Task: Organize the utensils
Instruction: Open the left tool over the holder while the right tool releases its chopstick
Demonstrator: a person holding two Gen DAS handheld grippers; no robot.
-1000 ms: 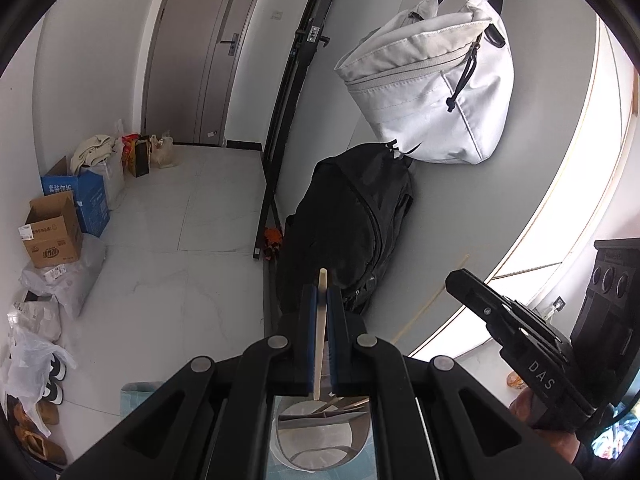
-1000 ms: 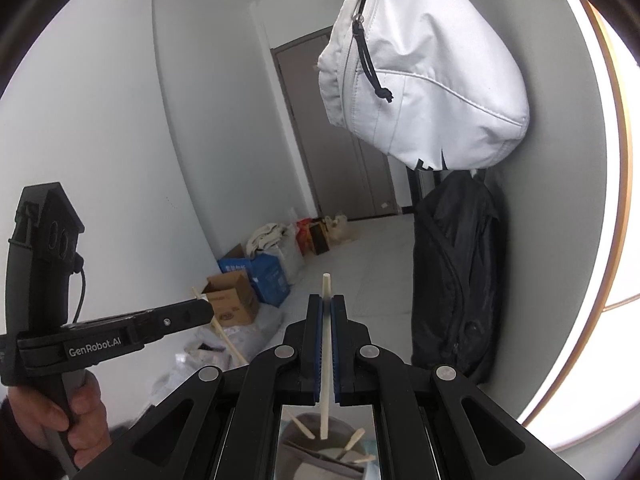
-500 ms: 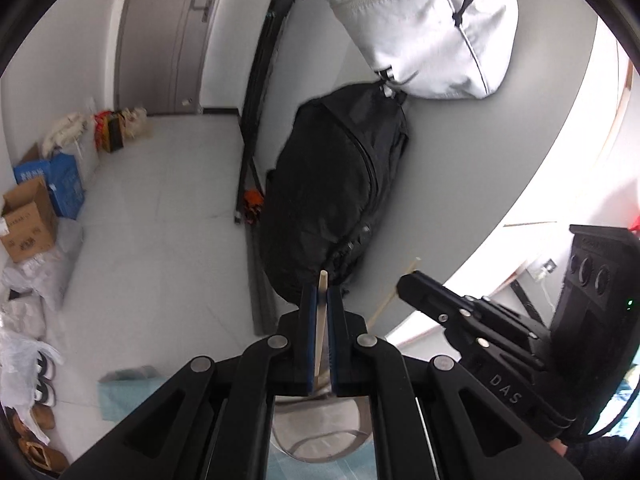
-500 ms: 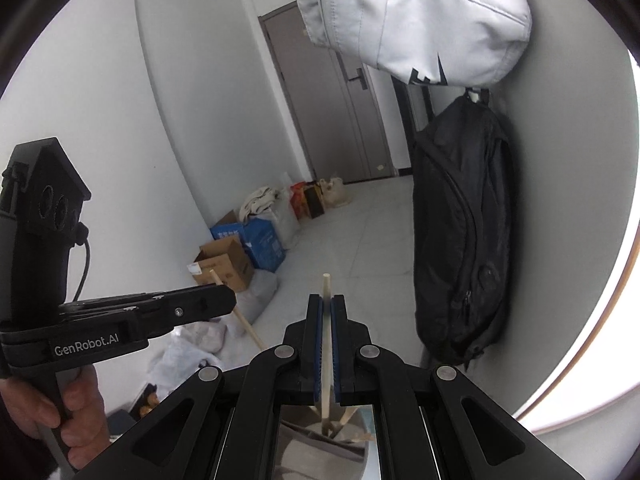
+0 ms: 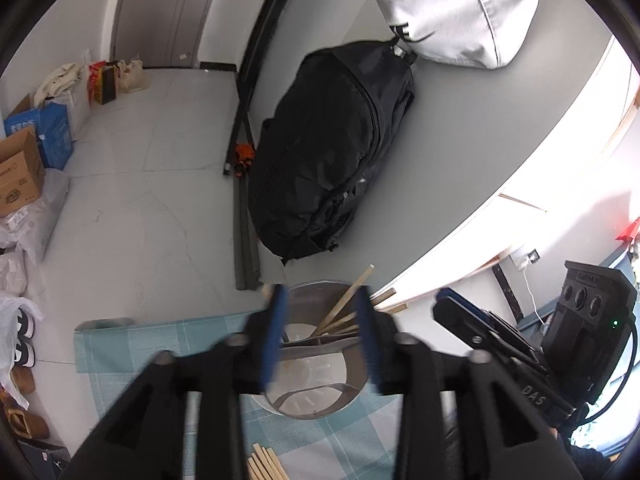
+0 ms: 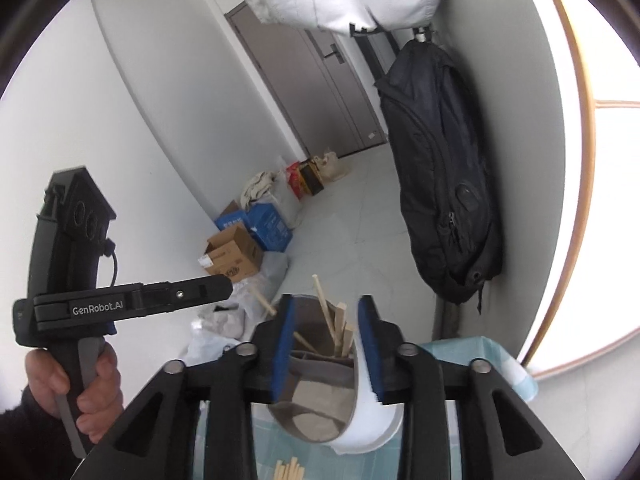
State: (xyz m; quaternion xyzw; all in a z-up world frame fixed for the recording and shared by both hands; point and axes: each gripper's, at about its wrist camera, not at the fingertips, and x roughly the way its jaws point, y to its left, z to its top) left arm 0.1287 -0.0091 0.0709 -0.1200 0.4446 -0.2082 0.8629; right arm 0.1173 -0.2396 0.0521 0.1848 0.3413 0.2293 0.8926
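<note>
a: how are my two claws at this moment?

b: my left claw (image 5: 320,332) is spread wide, the blue pads (image 5: 273,332) far apart, and nothing is between them. my right claw (image 6: 326,340) is the same, wide apart and holding nothing.

a: and what is under them?

b: both hang over the metal utensil holder (image 5: 316,400), which stands on the tabletop with the light blue checked cloth (image 5: 132,344). a divider crosses the inside of the holder. the far compartment has several wooden chopsticks (image 5: 344,312); in the near one i see only the pale bottom.

a: which way do the chopsticks point?

b: they stand on end but tilted, leaning on the far rim, the top ends going up and away from me. in the right view the chopsticks (image 6: 334,320) spread like a fan above the rim of the holder (image 6: 320,420).

a: any other sticks?

b: yes, a small bundle of loose chopsticks (image 5: 266,462) lies flat on the cloth, just beside the holder on my side, long axis pointing about toward it.
</note>
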